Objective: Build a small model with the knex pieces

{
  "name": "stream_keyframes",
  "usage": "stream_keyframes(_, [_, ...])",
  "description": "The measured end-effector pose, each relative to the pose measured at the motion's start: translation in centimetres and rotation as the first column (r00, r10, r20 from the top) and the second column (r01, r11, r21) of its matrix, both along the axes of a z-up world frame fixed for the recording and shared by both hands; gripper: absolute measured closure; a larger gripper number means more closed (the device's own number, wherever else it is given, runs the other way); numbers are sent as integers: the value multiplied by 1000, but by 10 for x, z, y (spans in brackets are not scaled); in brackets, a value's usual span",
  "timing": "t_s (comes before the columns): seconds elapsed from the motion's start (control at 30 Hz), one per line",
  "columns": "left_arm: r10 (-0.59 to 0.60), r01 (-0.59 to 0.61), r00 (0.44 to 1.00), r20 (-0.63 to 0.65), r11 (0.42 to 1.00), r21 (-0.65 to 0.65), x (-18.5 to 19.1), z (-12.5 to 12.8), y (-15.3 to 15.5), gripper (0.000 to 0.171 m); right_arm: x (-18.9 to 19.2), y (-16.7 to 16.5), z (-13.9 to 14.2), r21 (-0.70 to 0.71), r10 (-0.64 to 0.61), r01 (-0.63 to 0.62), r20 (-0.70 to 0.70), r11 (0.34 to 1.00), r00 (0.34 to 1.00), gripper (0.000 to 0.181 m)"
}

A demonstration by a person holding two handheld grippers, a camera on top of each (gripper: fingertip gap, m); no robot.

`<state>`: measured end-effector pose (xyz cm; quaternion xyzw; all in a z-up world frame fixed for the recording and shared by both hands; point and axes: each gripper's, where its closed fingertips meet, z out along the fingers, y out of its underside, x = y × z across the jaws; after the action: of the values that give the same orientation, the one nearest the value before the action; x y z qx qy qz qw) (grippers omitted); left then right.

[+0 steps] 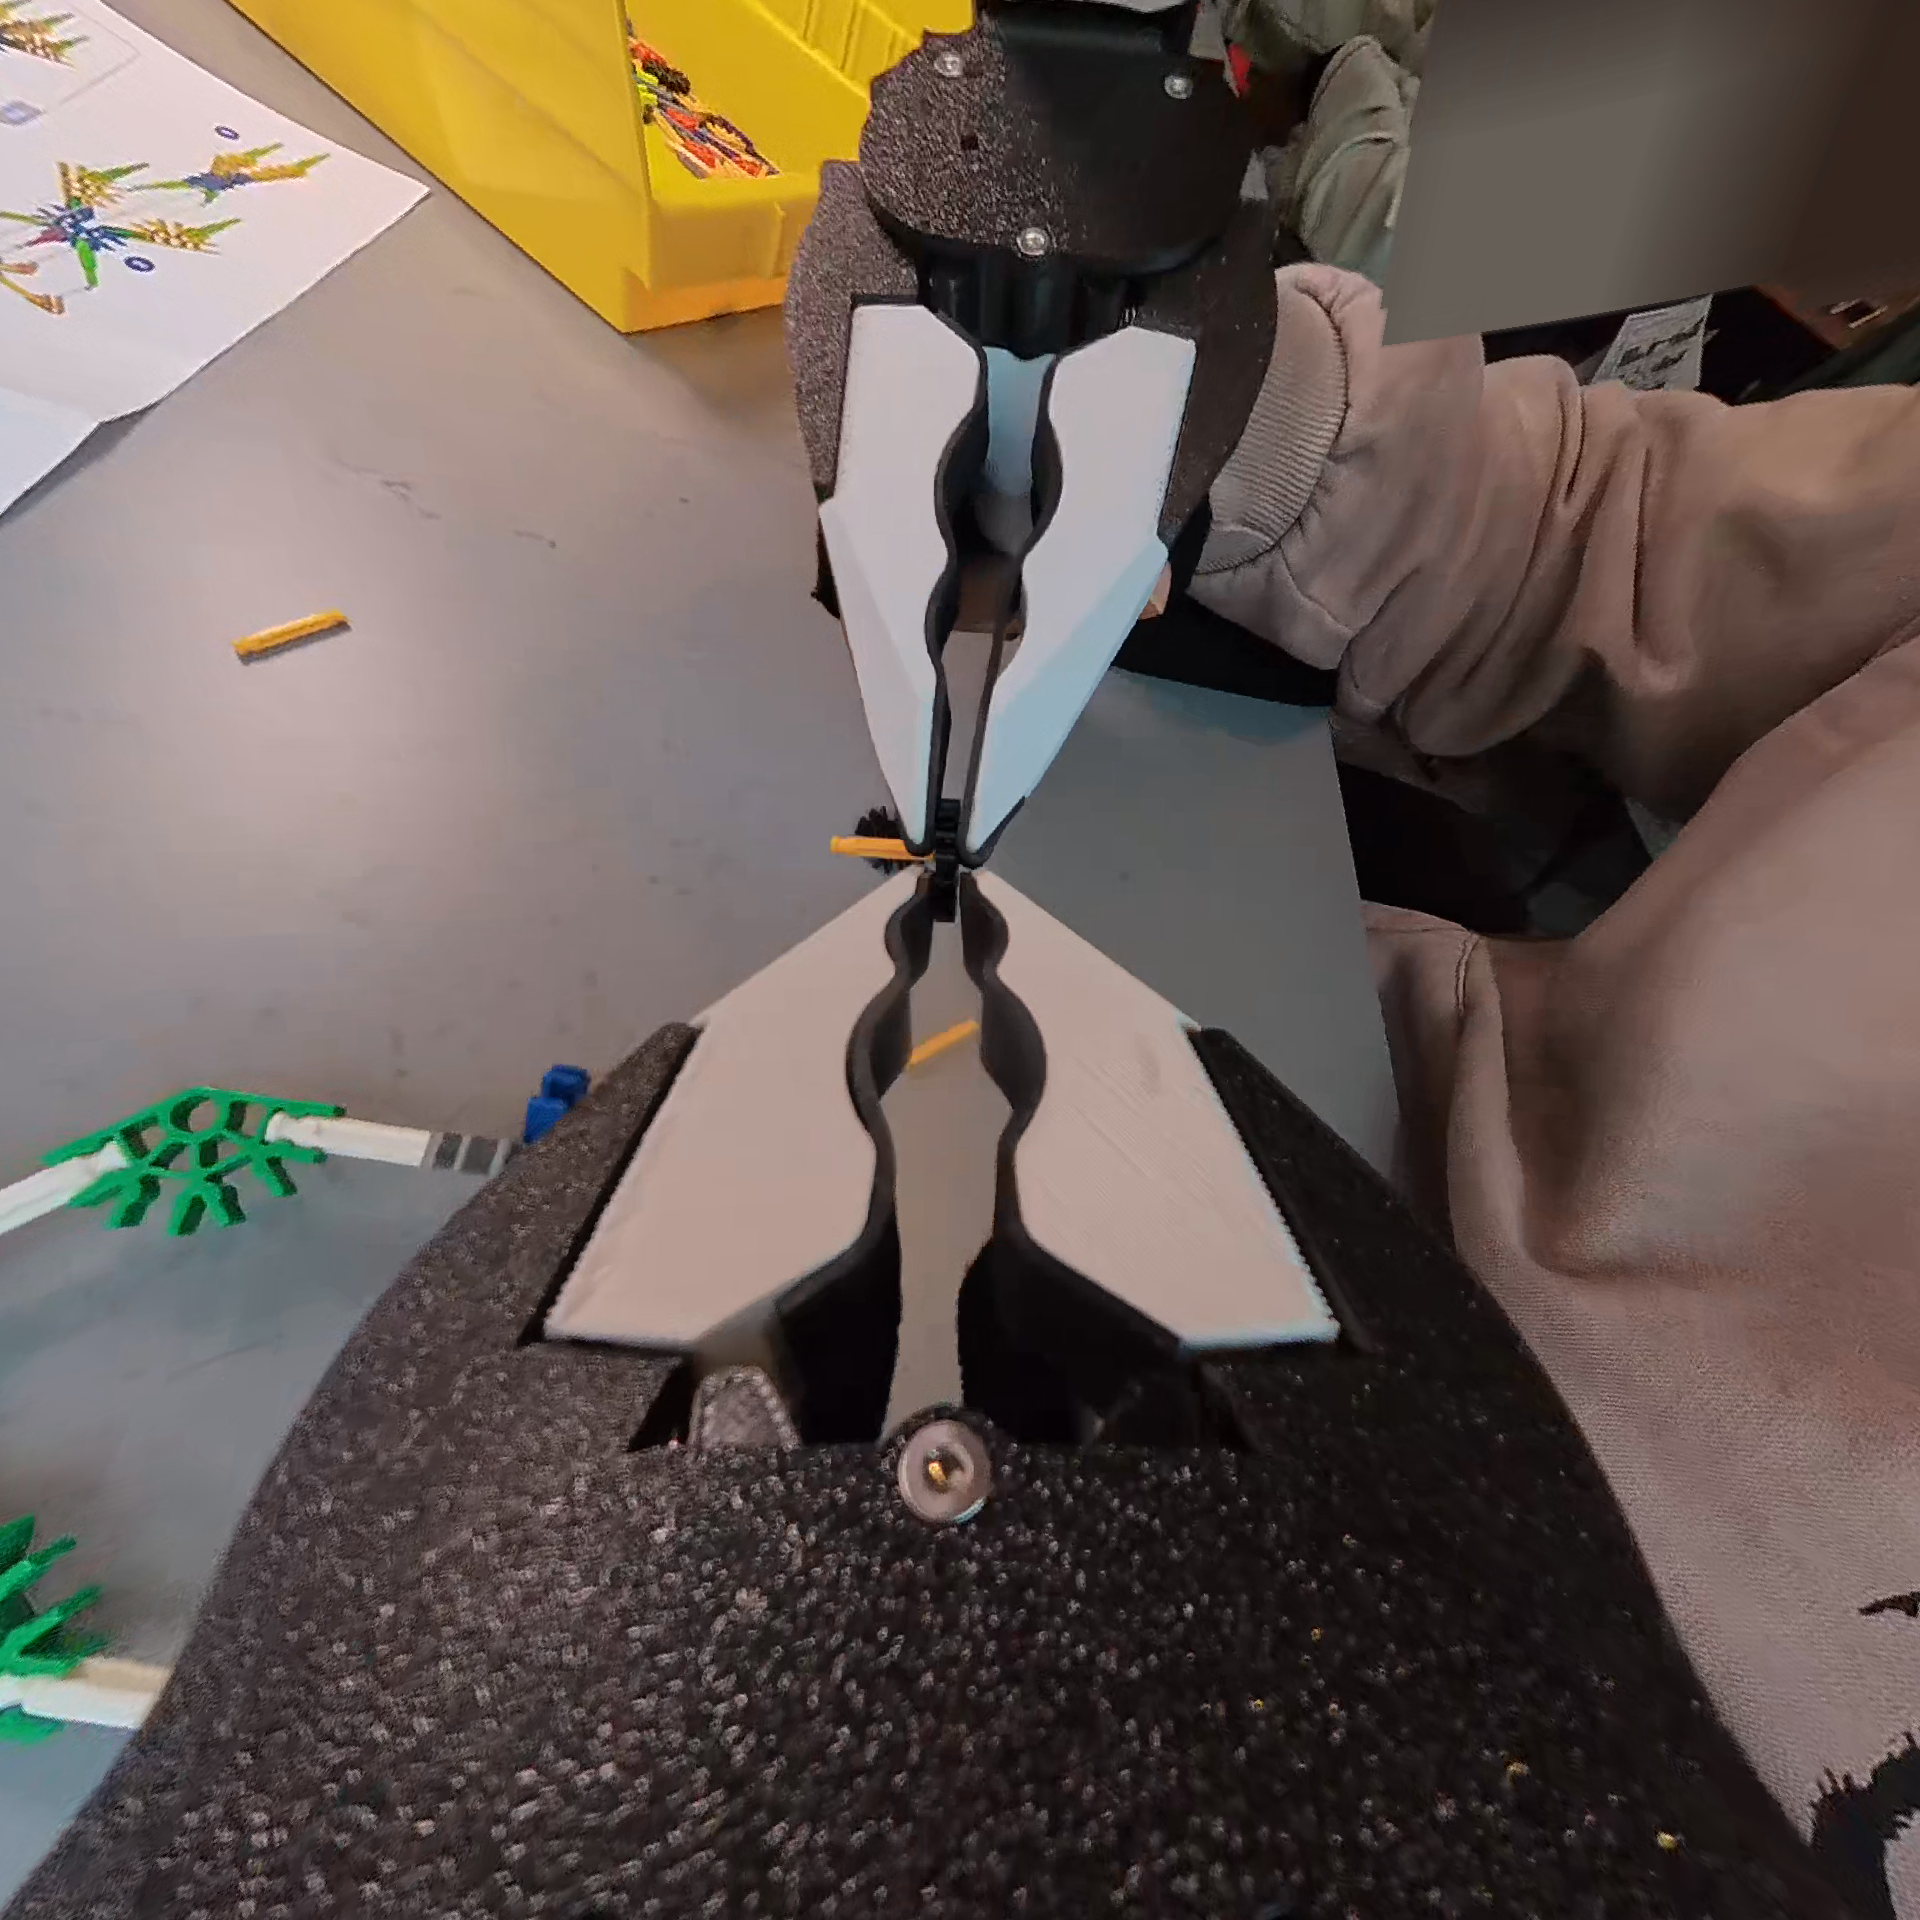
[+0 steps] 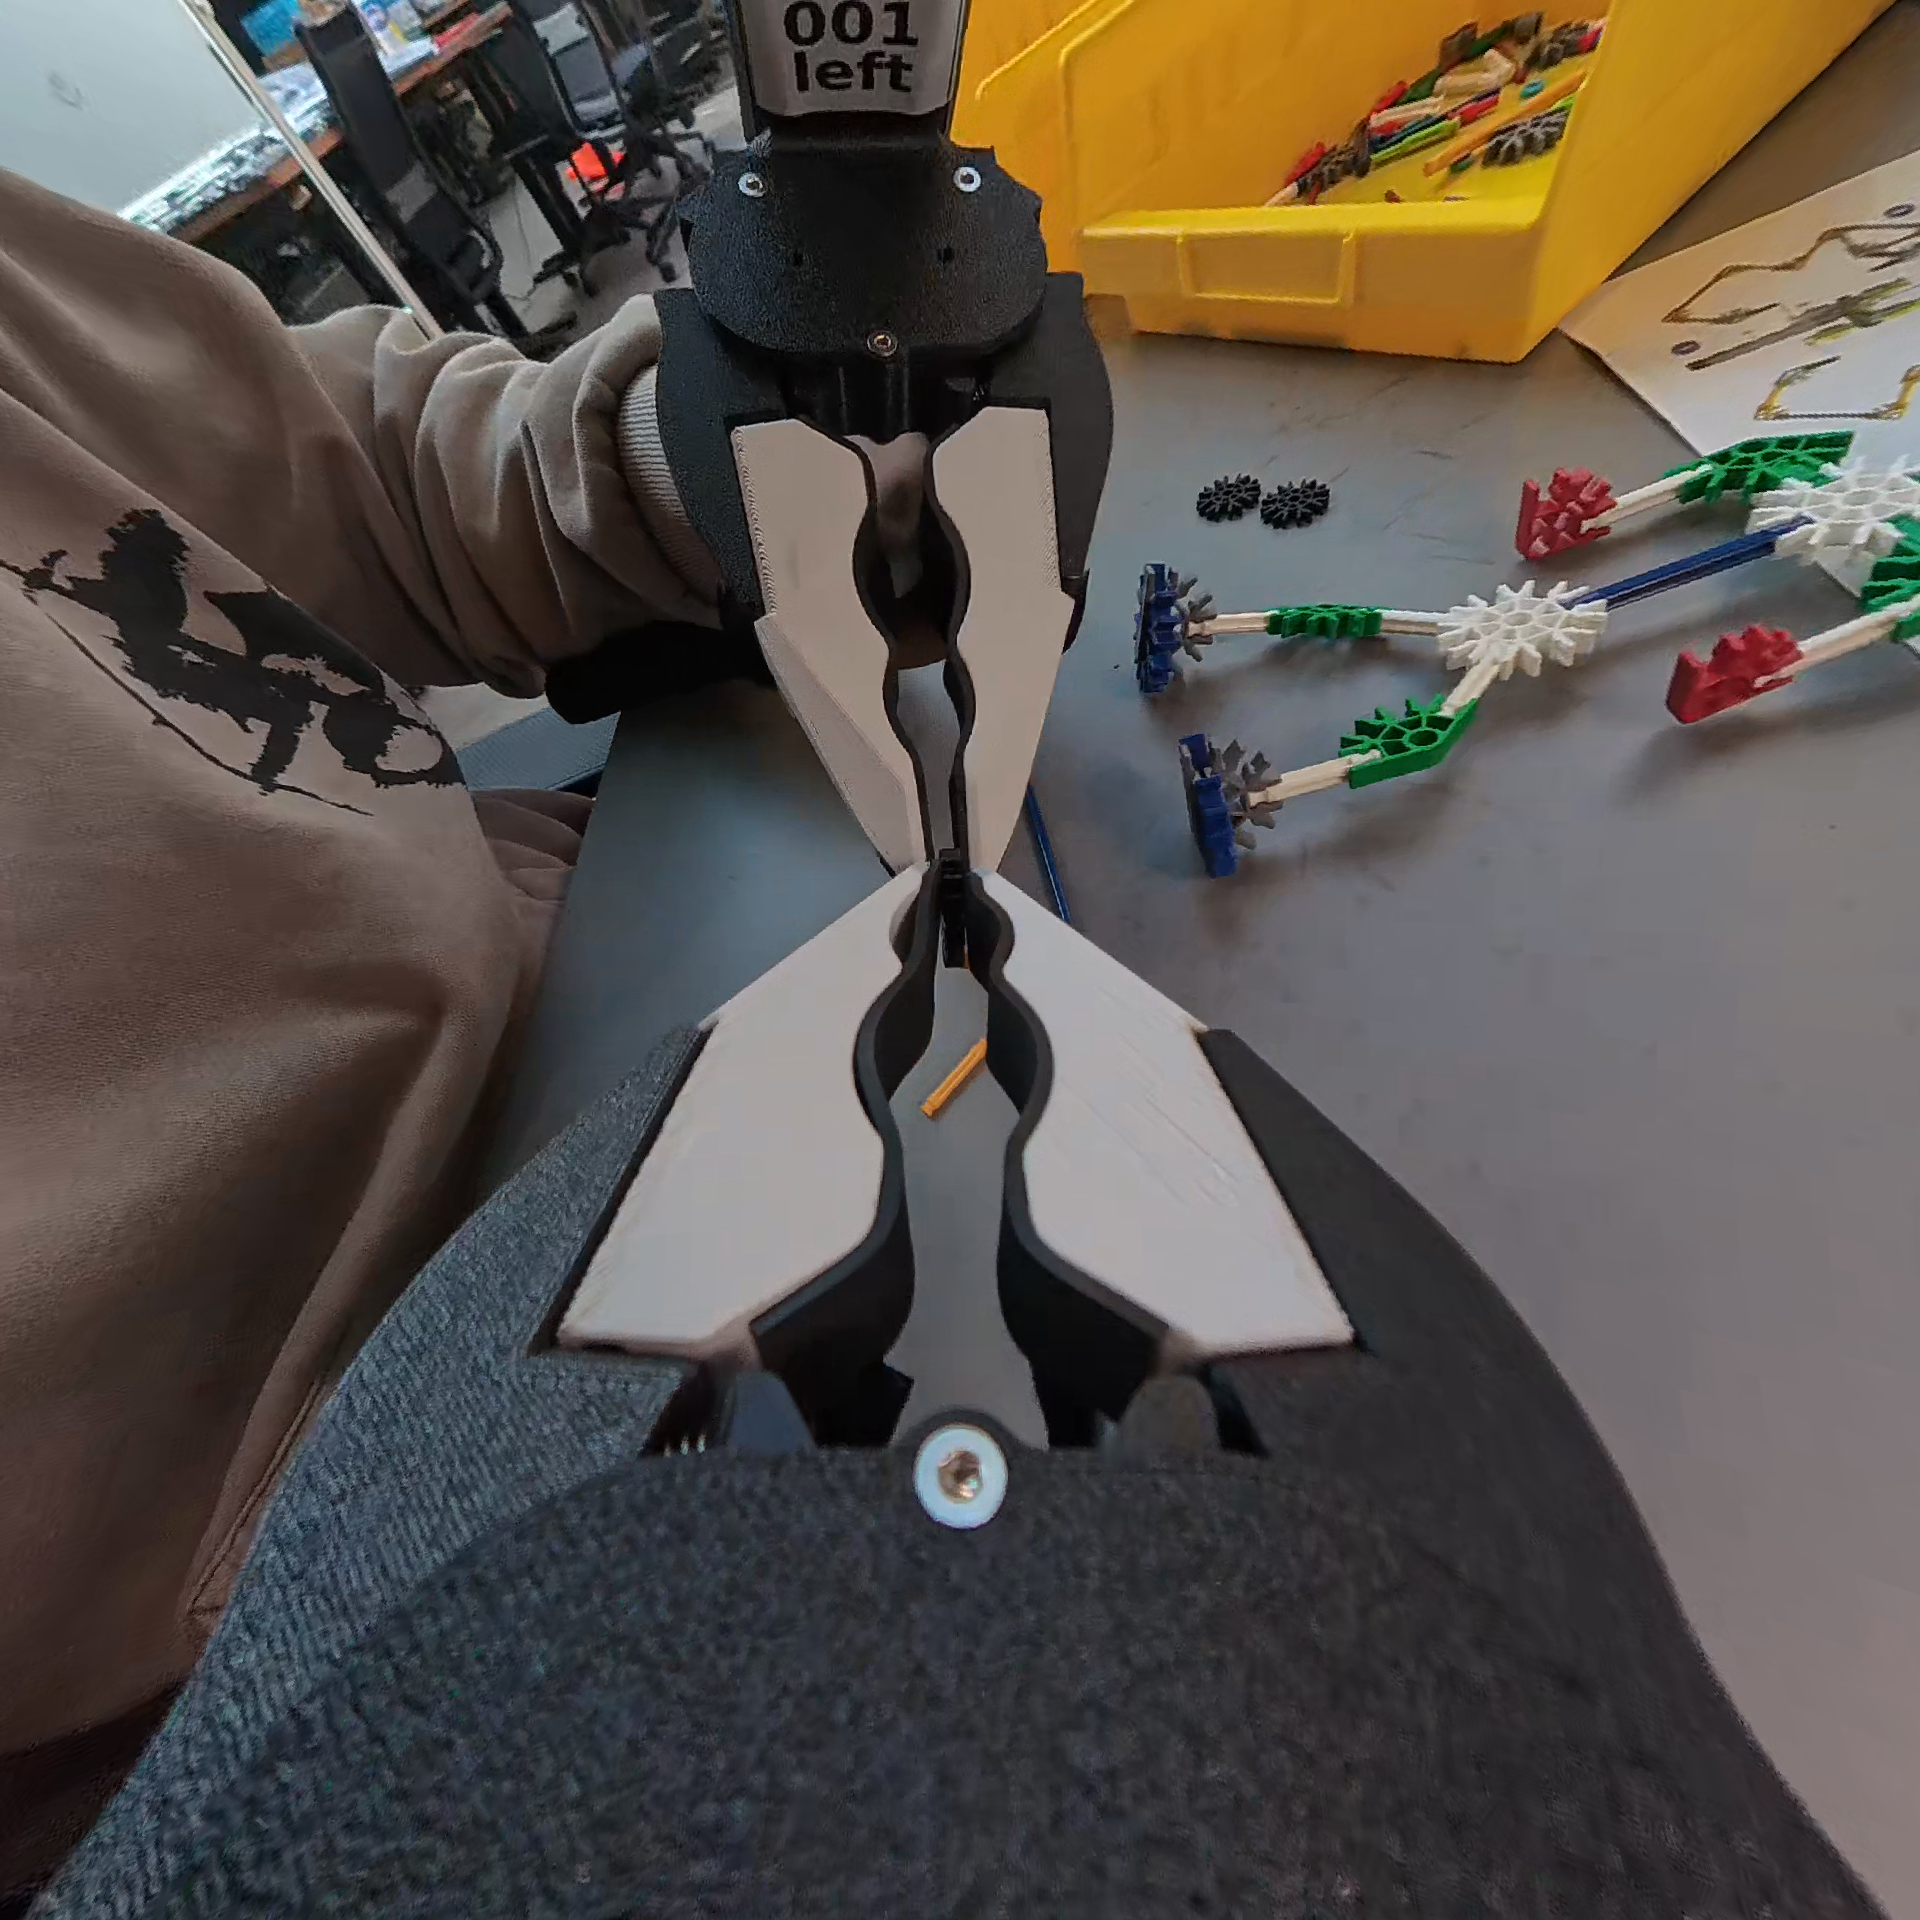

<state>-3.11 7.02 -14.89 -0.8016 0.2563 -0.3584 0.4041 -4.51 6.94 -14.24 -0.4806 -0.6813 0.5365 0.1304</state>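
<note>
Black connector (image 1: 943, 878) pinched between closed left fingers (image 1: 940, 902) and right fingers (image 2: 951, 914), tip-to-tip.

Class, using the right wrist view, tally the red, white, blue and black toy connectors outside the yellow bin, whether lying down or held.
red plastic connectors: 2
white snowflake-shaped plastic connectors: 2
blue plastic connectors: 2
black gear-shaped plastic connectors lying loose: 2
small black plastic connector held up: 1
Total: 9
</note>
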Motion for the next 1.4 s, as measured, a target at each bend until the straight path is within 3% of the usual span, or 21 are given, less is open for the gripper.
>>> stream_keyframes(0.2, [38,-35,998,59,998,-52,-8,-7,-6,169,-5,-3,-8,-37,43,-42,9,998,999,177])
stream_keyframes(0.53, [17,-11,997,73,996,-86,1,-15,-10,169,8,-5,-19,39,83,-84,15,996,996,179])
stream_keyframes(0.8, [14,-13,1000,10,996,-93,4,-18,-15,166,15,-9,-26,-8,126,-126,81,992,989,179])
stream_keyframes(1.17, [59,-72,986,-153,994,-82,5,-32,-21,167,25,-13,-40,70,183,-193,127,979,975,179])
stream_keyframes(1.4, [112,-126,979,-171,990,-71,8,-28,-22,165,19,-18,-38,113,245,-260,133,959,960,179])
